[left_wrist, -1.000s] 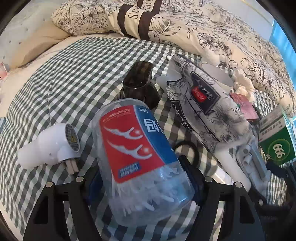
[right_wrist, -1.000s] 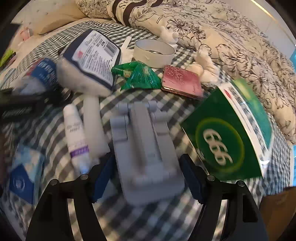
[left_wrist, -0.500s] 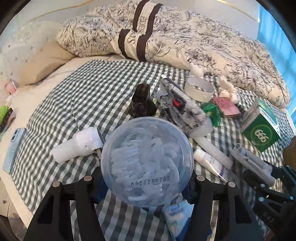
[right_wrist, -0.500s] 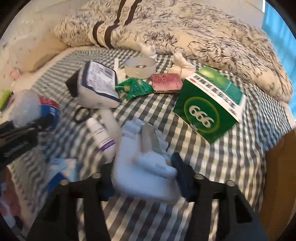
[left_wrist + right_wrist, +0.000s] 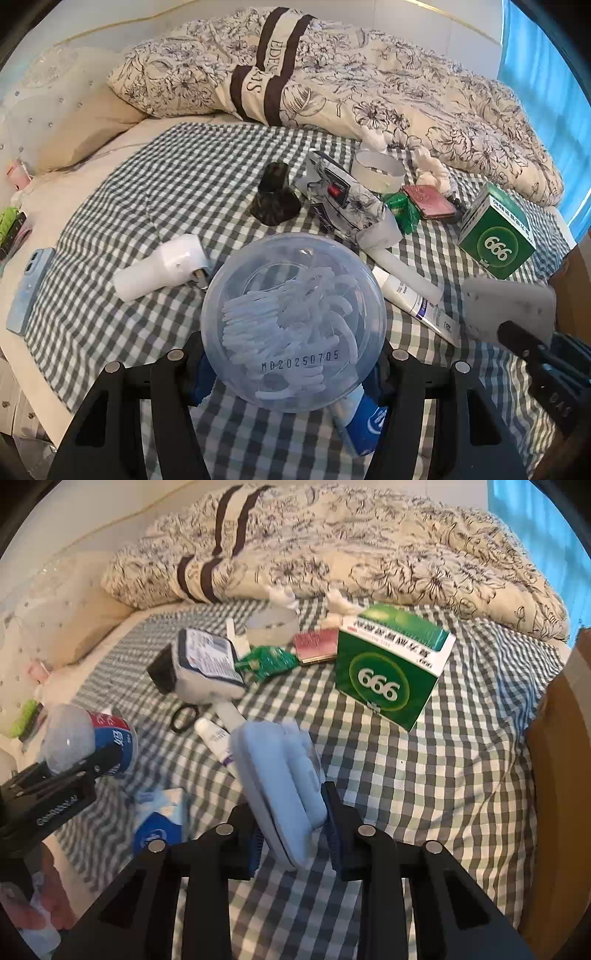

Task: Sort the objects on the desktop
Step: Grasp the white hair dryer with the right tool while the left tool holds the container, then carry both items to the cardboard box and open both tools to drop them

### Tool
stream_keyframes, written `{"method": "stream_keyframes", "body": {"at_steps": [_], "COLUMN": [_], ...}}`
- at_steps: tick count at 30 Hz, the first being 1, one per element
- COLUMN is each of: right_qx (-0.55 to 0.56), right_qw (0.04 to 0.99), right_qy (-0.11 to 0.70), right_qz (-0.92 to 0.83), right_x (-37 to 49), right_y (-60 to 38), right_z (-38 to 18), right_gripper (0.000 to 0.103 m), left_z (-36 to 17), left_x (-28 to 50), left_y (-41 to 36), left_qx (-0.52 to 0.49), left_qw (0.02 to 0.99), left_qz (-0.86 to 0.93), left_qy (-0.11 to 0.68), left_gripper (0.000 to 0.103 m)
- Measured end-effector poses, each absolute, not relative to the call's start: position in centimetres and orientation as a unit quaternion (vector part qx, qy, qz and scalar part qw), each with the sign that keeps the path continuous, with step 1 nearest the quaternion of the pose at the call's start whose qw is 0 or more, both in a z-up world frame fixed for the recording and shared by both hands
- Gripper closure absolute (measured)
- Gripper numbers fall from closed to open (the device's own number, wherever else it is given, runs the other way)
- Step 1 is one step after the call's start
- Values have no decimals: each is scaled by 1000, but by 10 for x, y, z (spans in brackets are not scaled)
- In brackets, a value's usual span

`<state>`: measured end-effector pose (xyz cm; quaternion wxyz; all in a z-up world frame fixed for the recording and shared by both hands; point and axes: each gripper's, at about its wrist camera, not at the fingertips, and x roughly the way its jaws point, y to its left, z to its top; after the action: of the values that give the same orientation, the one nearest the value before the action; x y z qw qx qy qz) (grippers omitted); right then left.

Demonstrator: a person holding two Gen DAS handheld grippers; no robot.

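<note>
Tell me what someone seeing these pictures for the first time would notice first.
The clear tub of dental floss picks fills the foreground of the left wrist view, clamped in the left gripper with its round base toward the camera. In the right wrist view, the right gripper grips a pale grey folding stand above the green-checked cloth. Behind it, the bright green 999 medicine box lies on that cloth.

Bare checked cloth lies open right of the green box; clutter crowds its left.
</note>
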<state>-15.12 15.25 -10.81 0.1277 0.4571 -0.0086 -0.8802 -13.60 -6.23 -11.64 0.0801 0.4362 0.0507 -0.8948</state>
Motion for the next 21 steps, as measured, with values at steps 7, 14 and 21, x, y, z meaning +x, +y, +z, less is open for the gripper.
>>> {"method": "stream_keyframes", "body": {"at_steps": [7, 14, 21], "right_qx": [462, 431, 359], "right_qw": [130, 131, 119], "right_qy": [-24, -44, -59], "right_qz": [-877, -892, -924], "right_x": [-152, -136, -99], "right_y": [152, 160, 198], "right_z": [-113, -87, 5], "right_gripper": [77, 77, 77], "left_z": [-112, -103, -27], "left_x": [-134, -128, -114], "left_y": [-64, -55, -4], "left_qx": [430, 425, 376], "left_qw": [86, 81, 37], "left_qz": [-897, -901, -926], "left_qy": [51, 39, 15], "left_gripper": [40, 40, 40]}}
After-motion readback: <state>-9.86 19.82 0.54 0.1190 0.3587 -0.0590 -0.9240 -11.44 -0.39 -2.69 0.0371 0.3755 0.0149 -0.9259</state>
